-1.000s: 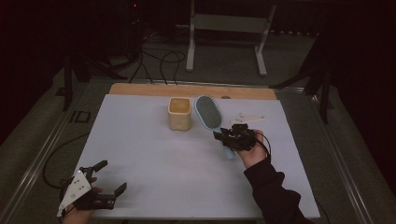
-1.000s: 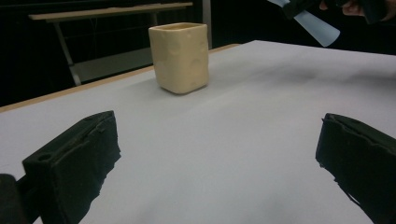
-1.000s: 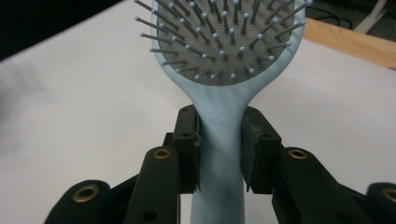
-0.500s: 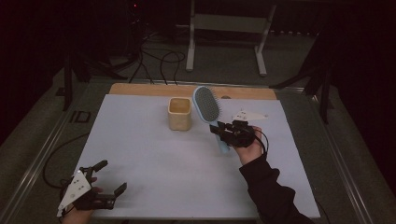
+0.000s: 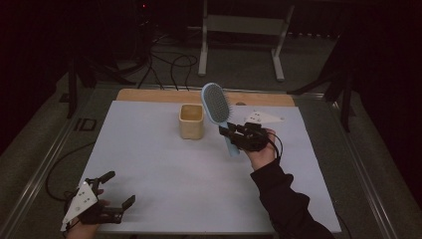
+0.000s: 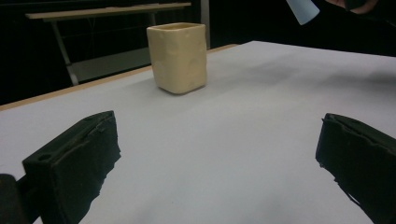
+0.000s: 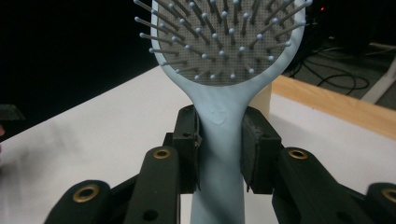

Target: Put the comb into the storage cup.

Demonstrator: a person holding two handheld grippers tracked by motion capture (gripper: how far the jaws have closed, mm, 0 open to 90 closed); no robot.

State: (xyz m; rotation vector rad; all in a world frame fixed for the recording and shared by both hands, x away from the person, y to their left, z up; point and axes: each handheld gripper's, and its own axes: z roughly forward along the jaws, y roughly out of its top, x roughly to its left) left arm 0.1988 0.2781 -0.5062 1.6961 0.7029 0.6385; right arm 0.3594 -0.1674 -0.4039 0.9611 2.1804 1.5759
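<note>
Where tongs (image 7: 219, 149) pinch (closeup): hairbrush (image 7: 224, 70) bristles.

The room is dark, with most light falling on a pale white sheet (image 5: 164, 169) that covers the table. A strip of bare light wooden tabletop (image 5: 149, 94) shows along its far edge. Beyond it, on a grey floor (image 5: 308, 64), stands a light grey metal frame stand (image 5: 239, 30), with loose black cables (image 5: 169, 62) beside it.

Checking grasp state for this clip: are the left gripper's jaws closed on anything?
No. In the left gripper view the left gripper has its jaws wide apart over bare table, with the yellow cup standing well beyond them.
</note>
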